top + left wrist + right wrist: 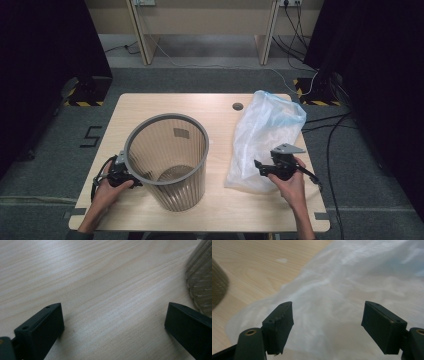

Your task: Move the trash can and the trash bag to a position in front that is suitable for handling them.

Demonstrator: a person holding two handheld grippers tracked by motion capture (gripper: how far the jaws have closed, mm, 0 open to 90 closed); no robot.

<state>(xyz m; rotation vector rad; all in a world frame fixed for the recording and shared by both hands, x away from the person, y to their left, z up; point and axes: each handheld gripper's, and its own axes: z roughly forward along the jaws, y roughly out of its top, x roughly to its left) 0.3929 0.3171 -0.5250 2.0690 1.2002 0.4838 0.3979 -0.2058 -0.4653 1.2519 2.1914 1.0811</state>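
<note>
On the wooden table (150, 107), the right gripper (327, 323) hovers over the clear plastic bag (265, 135) with jaws spread, grasping nothing. Beside the ribbed bin (170, 160), the left gripper (113, 322) is released above bare wood.

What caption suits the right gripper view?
Open right gripper above a translucent plastic bag on the wooden table.

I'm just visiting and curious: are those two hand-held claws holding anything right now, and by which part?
Nothing is held. The right gripper is open over the plastic bag; the left gripper is open beside the bin.
</note>
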